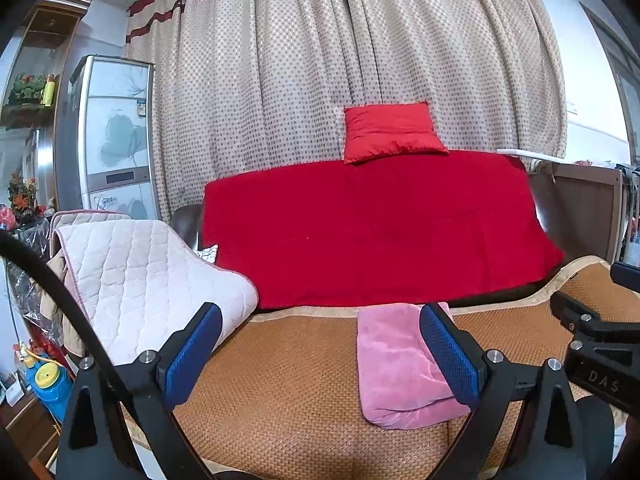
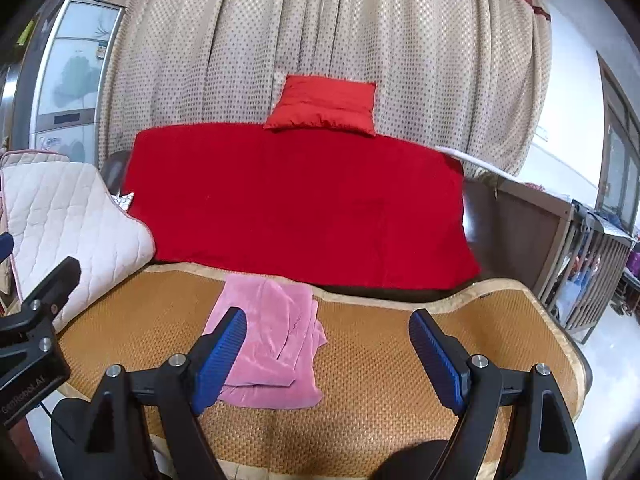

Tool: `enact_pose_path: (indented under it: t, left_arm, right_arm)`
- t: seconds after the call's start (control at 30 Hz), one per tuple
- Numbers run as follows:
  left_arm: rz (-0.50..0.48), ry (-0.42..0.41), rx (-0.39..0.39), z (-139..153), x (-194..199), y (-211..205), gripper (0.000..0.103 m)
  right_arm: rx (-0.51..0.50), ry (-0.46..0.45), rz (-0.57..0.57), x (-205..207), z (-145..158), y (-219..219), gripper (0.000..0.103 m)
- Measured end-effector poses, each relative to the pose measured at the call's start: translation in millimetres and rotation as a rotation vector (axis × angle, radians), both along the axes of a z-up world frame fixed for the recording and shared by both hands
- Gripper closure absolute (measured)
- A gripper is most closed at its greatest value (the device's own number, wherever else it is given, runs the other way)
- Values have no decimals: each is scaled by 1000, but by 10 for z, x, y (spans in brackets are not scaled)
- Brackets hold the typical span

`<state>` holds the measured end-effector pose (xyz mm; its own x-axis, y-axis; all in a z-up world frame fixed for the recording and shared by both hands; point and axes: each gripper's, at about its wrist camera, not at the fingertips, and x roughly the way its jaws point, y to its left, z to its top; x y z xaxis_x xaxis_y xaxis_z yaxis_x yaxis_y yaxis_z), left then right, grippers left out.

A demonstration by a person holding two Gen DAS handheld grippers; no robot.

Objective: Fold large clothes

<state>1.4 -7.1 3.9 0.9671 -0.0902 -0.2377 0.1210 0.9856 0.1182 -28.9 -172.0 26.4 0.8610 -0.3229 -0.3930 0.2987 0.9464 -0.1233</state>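
1. Both grippers, the left gripper point(image 1: 320, 356) and the right gripper point(image 2: 326, 356), hung spread wide, gripping nothing.
2. The pink garment point(image 2: 268, 344) lay folded mid-frame on the woven mat point(image 2: 400, 360).
3. Risk: a careless pinch could snag one layer and undo the fold.
4. The mat's lower right offered open room; the quilted pad point(image 2: 68, 216) crowded the left.

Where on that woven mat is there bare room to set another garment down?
The woven mat is bare to the right of the folded pink garment, out to its edge trim. A smaller bare patch lies between the garment and the white quilted pad. Behind, the red blanket borders it.
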Motion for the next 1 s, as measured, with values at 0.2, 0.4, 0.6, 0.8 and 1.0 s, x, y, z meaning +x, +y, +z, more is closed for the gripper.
enact_pose_path:
  t: [0.2,0.4,0.6,0.8,1.0]
  left_arm:
    - [-5,20,1,-53,49,-1,4]
    - [-19,21,-13,-41,43,0,4]
    - [-24,25,-9,-59,49,-10,4]
    - [-28,36,-1,-87,61,-52,4]
    - [-43,64,10,-151,103,-128,4]
  right_arm:
    - [4,14,-7,19,-31,-17,17]
    - [-7,27,-2,48,-58,17,17]
    - [-7,50,-2,77,-116,-8,17]
    - [10,69,-6,105,-179,-59,17]
    - [54,119,10,159,-308,-156,17]
